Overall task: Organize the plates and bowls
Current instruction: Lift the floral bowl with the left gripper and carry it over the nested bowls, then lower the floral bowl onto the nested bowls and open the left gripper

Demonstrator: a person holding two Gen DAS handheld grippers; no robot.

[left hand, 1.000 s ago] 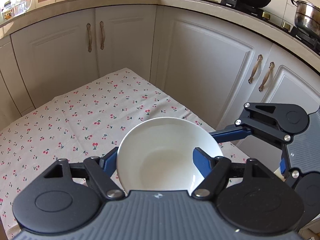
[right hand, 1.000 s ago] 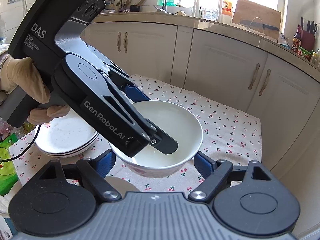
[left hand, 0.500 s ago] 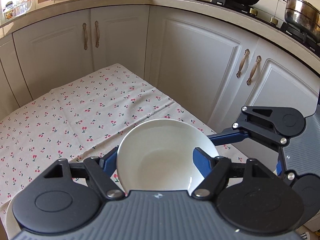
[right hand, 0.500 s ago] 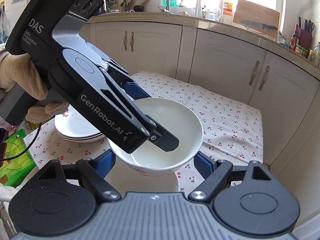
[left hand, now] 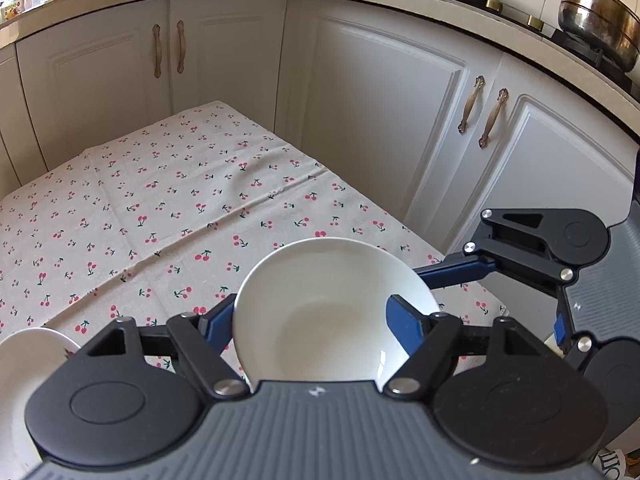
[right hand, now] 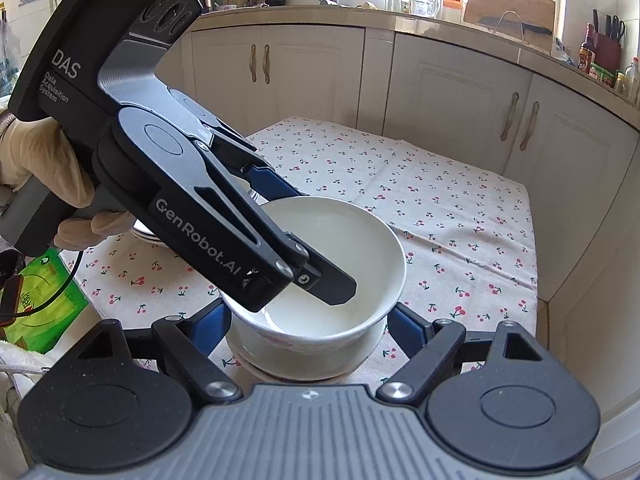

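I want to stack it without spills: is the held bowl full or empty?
Empty. The bowl shows a bare white inside in both views, with only the left hand-held gripper's finger reaching over its rim.

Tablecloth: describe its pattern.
The tablecloth is beige with small red cherries on green stems, clearest in the left wrist view.

The black left handheld gripper [right hand: 280, 236] carries white lettering: "DAS" with "Data Acquisition System" on its body, "GenRobot.AI" along its arm.
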